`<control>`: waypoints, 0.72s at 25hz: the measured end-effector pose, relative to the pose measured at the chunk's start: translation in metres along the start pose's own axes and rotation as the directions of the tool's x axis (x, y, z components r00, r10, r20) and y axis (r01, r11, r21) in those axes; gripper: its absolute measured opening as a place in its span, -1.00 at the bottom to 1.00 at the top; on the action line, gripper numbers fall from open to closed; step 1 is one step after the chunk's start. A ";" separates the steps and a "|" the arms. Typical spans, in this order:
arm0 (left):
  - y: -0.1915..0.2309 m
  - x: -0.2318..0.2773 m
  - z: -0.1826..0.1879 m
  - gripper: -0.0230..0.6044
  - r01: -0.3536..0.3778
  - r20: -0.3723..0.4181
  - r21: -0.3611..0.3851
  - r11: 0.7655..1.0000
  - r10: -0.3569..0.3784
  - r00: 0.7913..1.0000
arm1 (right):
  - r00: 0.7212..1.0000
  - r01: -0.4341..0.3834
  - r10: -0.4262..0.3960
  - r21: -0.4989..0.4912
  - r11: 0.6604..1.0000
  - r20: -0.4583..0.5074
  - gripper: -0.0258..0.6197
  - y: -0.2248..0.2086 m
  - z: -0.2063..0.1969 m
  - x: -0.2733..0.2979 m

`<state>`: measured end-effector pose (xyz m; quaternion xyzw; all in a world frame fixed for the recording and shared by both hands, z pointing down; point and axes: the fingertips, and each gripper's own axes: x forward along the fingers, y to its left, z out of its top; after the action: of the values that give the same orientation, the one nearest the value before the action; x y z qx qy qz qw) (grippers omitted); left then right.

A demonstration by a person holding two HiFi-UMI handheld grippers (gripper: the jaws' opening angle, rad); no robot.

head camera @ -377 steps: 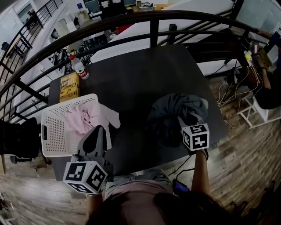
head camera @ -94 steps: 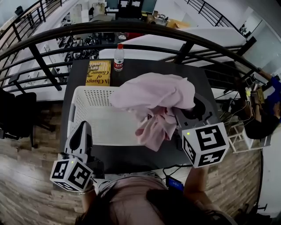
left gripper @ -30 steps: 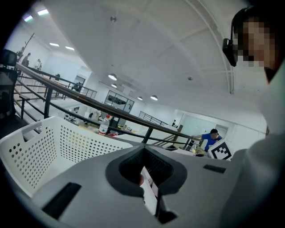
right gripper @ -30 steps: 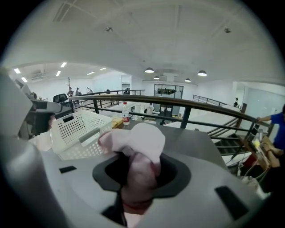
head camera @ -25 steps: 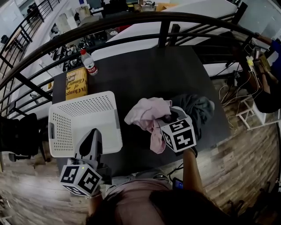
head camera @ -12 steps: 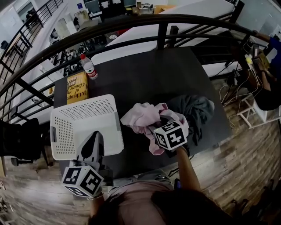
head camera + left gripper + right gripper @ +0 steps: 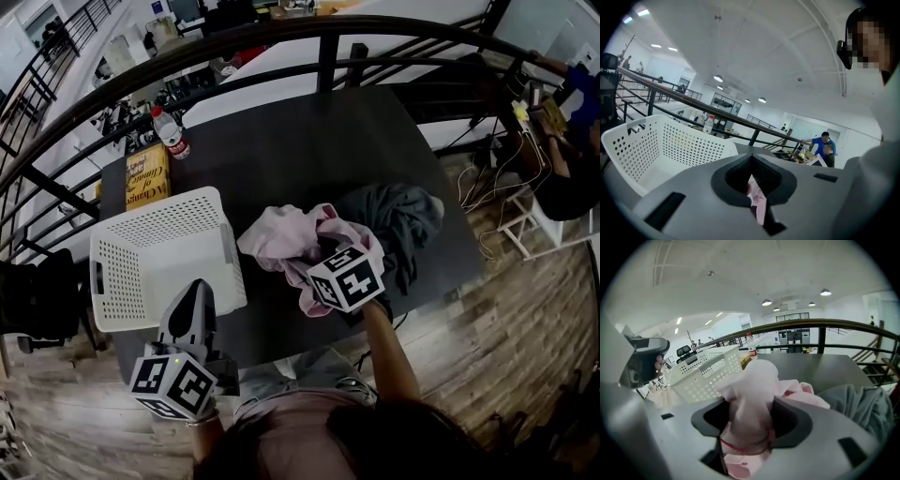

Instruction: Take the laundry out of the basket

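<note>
release step: the jaws of the right gripper (image 7: 326, 253) have just been opening, and the pink garment (image 7: 286, 239) sits loose between them, heaped on the desk (image 7: 309, 150) beside the basket (image 7: 159, 202). the left gripper (image 7: 195, 291) waits at the basket's near side, jaws together. the basket looks empty, so the next move is likely to draw the right gripper back, clear of the cloth.

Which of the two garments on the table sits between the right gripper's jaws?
The pink garment, bunched in the right gripper, whose jaws have just been opening; the grey garment lies beside it.

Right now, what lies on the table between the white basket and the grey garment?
The pink garment lies there, bunched up, with its right edge against the grey garment; the head view shows it.
</note>
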<state>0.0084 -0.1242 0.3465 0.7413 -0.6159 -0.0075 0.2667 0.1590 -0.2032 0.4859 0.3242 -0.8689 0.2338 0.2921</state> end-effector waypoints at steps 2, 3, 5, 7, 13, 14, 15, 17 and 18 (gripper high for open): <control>-0.004 -0.001 -0.008 -0.94 0.005 -0.013 -0.001 1.000 -0.005 1.000 | 1.000 0.020 -0.020 -0.015 1.000 0.019 -0.13 0.000 -0.001 -0.009; -0.006 -0.002 -0.011 -0.94 0.010 -0.020 -0.002 1.000 -0.010 1.000 | 0.999 0.030 -0.029 -0.014 0.999 0.037 -0.13 -0.001 -0.001 -0.014; -0.009 -0.006 -0.016 -0.94 0.018 -0.030 0.000 1.000 -0.018 0.999 | 0.996 0.044 -0.044 0.006 0.999 0.077 -0.13 -0.002 0.000 -0.023; -0.011 -0.010 -0.019 -0.94 0.025 -0.037 0.004 1.000 -0.024 0.999 | 0.992 0.057 -0.060 0.034 0.998 0.113 -0.13 -0.002 0.000 -0.034; -0.018 -0.037 -0.027 -0.94 0.044 -0.039 0.021 0.999 -0.044 0.998 | 0.973 0.091 -0.108 0.090 0.992 0.203 -0.13 0.006 -0.003 -0.074; -0.020 -0.045 -0.029 -0.94 0.049 -0.038 0.023 0.999 -0.048 0.998 | 0.970 0.100 -0.118 0.093 0.991 0.210 -0.13 0.008 -0.005 -0.080; -0.021 -0.052 -0.032 -0.94 0.052 -0.037 0.026 0.998 -0.051 0.998 | 0.968 0.111 -0.129 0.096 0.989 0.216 -0.13 0.010 -0.007 -0.085; -0.023 -0.068 -0.036 -0.94 0.057 -0.035 0.030 0.998 -0.056 0.998 | 0.963 0.127 -0.148 0.107 0.986 0.225 -0.13 0.014 -0.012 -0.096; -0.023 -0.077 -0.039 -0.94 0.058 -0.033 0.032 0.998 -0.057 0.998 | 0.961 0.131 -0.154 0.113 0.985 0.229 -0.13 0.018 -0.016 -0.101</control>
<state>0.0241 -0.0361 0.3462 0.7631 -0.5898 0.0070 0.2641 0.2142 -0.1381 0.4271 0.4252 -0.8596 0.2137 0.1861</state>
